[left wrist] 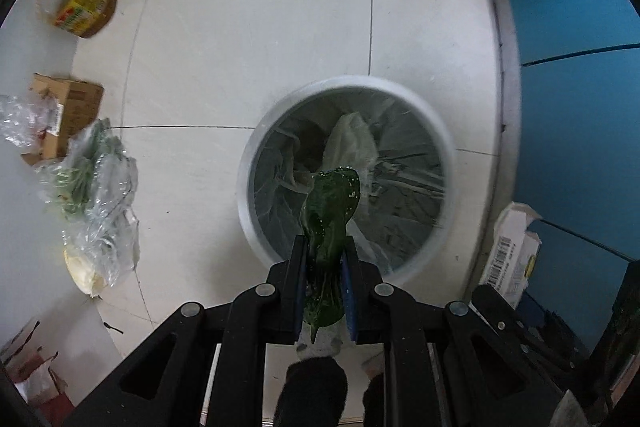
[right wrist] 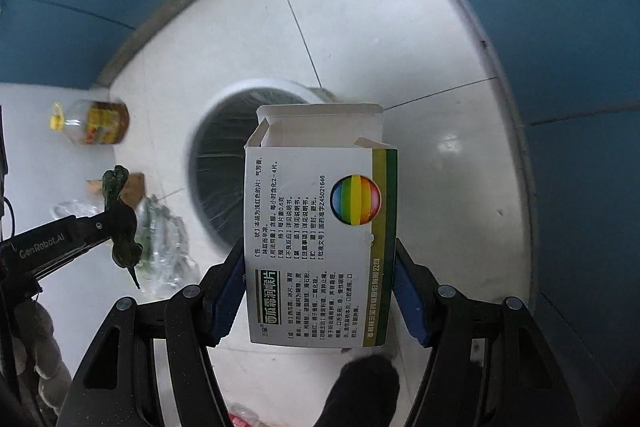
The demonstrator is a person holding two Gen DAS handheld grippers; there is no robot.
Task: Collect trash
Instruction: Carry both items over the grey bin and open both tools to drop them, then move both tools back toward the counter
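In the left wrist view my left gripper is shut on a limp dark green pepper, which hangs over the near rim of a round white bin with a clear liner and crumpled plastic inside. In the right wrist view my right gripper is shut on a white medicine box with a rainbow ball print. The box's far flap is open and it hides part of the bin below. The left gripper with the pepper shows at the left of that view.
On the tiled floor left of the bin lie an oil bottle, a brown cardboard box and clear plastic bags with greens. A white carton with a barcode leans at the right. Blue walls close the corner.
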